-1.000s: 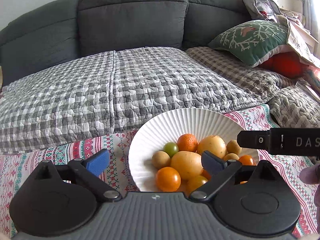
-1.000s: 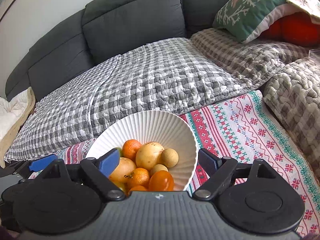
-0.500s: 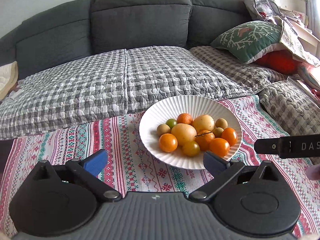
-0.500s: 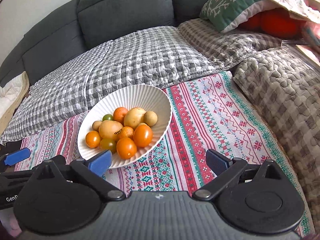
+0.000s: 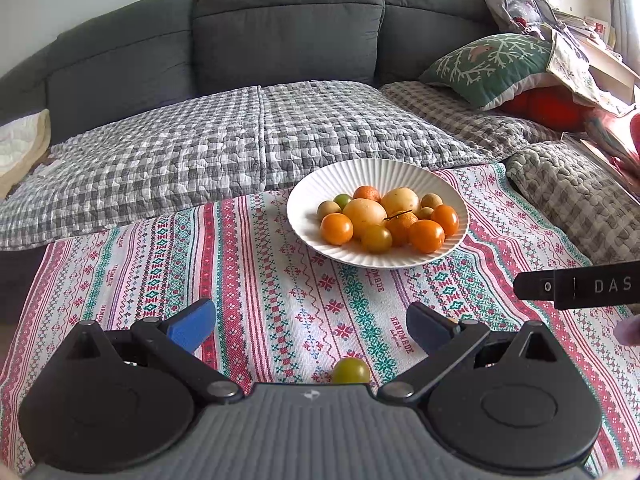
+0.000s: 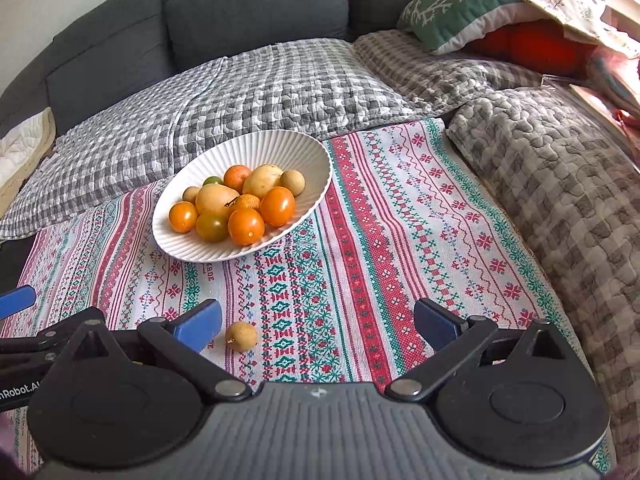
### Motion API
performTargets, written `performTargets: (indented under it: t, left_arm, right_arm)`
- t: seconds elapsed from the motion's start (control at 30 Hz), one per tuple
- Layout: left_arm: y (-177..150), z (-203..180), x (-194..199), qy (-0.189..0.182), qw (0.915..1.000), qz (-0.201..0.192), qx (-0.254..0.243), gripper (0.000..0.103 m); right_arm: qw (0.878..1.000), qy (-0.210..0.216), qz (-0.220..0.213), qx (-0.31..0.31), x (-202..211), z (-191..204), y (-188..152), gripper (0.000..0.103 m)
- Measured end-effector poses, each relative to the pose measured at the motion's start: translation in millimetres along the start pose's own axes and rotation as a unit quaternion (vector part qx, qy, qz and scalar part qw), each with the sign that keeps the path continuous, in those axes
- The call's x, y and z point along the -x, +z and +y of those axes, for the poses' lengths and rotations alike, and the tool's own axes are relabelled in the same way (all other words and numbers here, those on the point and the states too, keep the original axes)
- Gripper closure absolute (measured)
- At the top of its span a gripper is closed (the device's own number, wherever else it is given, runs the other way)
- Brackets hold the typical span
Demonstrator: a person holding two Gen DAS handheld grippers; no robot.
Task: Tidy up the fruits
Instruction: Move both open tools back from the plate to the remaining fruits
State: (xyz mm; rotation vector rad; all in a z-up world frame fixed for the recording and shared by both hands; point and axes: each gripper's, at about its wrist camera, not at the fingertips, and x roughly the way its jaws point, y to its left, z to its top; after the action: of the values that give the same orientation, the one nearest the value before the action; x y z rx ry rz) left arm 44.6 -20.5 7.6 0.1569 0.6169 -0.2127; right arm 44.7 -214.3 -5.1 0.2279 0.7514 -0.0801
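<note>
A white ribbed plate point(image 5: 316, 188) point(image 6: 288, 148) sits on the patterned cloth and holds several fruits: orange tomatoes point(image 5: 337, 228) point(image 6: 277, 205), yellow egg-shaped fruits point(image 5: 365, 213), small tan ones. My left gripper point(image 5: 310, 324) is open, well short of the plate. A green tomato point(image 5: 351, 371) lies on the cloth between its fingers, close to the body, untouched. My right gripper point(image 6: 318, 323) has its jaws opening wide. A small tan longan point(image 6: 241, 336) lies on the cloth just inside its left finger, apart from the pads.
The striped red, green and white cloth point(image 5: 280, 280) point(image 6: 380, 240) covers the surface. Behind it are a grey checked quilt point(image 5: 180, 152), a dark sofa back and a green cushion point(image 5: 492, 68). A lumpy grey blanket point(image 6: 560, 168) rises on the right.
Both grippers have drawn back from the plate, which now looks smaller and farther. The green tomato and the longan have come into view on the cloth. The right jaws have spread wider.
</note>
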Motion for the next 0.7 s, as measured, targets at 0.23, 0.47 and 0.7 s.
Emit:
performTargets:
  t: [0.23, 0.47, 0.7]
  left_arm:
    - [-21, 11, 7, 0.005, 1.0, -0.005, 0.006, 0.01]
    - [-47, 19, -1, -0.005, 0.9995, -0.018, 0.024, 0.01]
    - [-65, 9, -18, -0.004, 0.9993, -0.023, 0.029, 0.01]
  right_arm:
    - [1.0, 0.005, -0.014, -0.003, -1, -12, -24, 0.001]
    - [1.0, 0.015, -0.025, -0.002, -13, -20, -38, 0.001]
    - [0.997, 0.03, -0.028, 0.07, -21, -6, -49, 0.001]
